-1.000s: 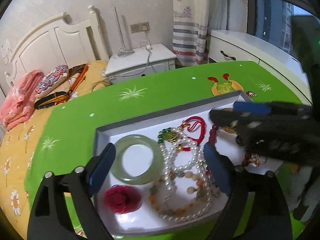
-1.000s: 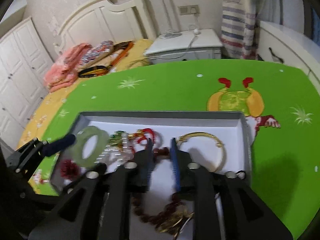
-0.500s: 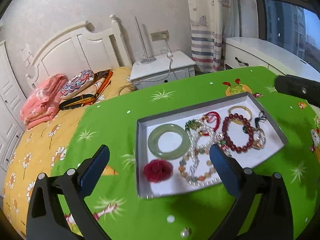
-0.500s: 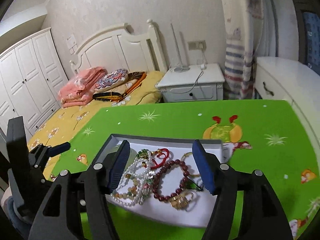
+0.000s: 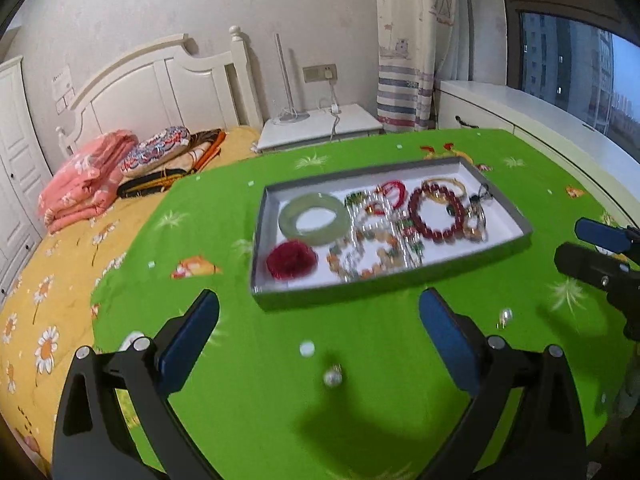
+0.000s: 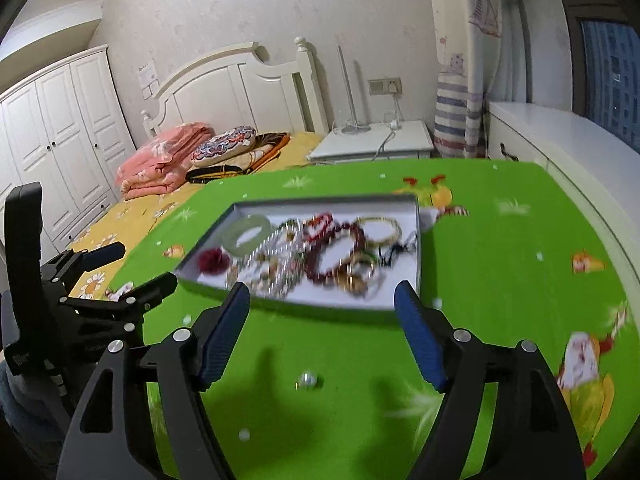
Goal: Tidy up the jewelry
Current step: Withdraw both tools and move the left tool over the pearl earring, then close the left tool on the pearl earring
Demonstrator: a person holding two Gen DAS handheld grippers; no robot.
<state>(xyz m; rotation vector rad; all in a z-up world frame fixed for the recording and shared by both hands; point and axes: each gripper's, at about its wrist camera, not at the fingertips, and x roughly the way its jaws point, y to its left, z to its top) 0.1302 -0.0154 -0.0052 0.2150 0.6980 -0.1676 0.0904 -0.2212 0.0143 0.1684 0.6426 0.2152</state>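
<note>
Both grippers held wide apart and empty above the green tablecloth [image 5: 360, 400], short of the jewelry tray [image 5: 516, 220].

Left gripper [image 5: 320, 320] and right gripper [image 6: 322, 312]: nothing is held between the blue pads. A small silver bead [image 5: 333, 377] is seen loose on the cloth just ahead of the fingers. In the grey-rimmed tray are laid a jade bangle [image 5: 314, 219], a red flower piece [image 5: 291, 259], pearl strands [image 5: 376, 236], a dark red bead bracelet [image 5: 437, 214] and a gold bangle [image 6: 380, 230], partly blurred.
</note>
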